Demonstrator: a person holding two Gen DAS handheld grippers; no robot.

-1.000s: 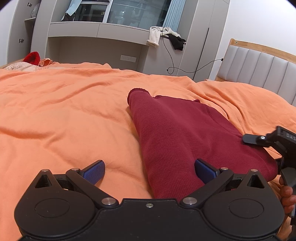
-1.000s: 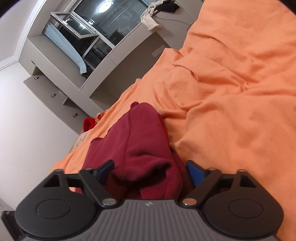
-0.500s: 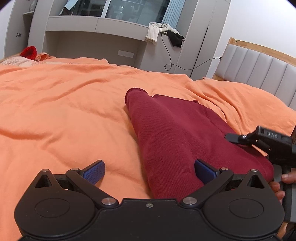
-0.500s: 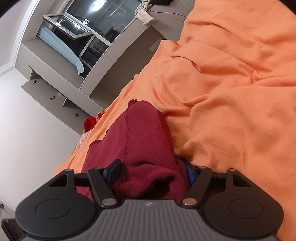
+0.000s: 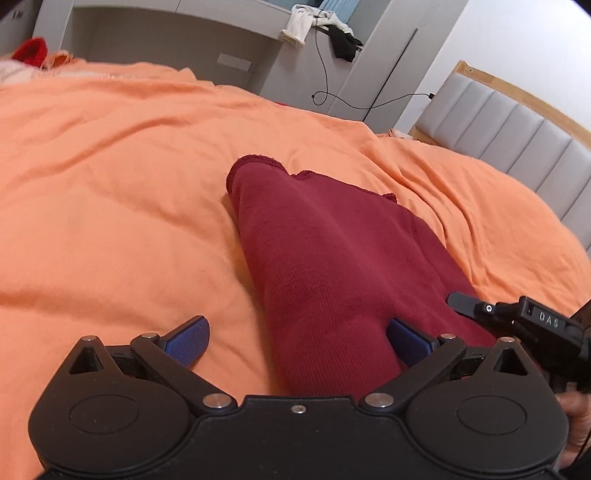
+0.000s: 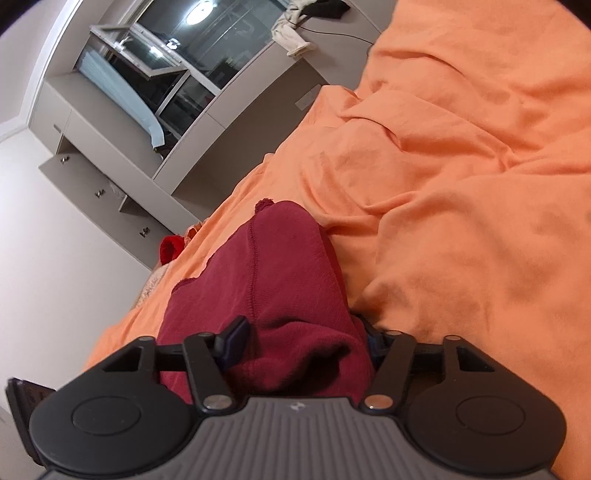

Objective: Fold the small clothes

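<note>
Right now the dark red knitted garment lies lengthwise on the orange bedsheet. Left gripper straddles its near edge, wide open; right gripper pinches a bunched corner. Uneven closing could skew the fold.

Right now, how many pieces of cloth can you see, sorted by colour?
Dark red: 1, the maroon garment on the bed.
Bright red: 1, a red item at the far edge.
Orange: 1, the orange bedcover.
White: 1, a white cloth on the ledge.
Black: 1, a black cloth beside it.
Total: 5
</note>
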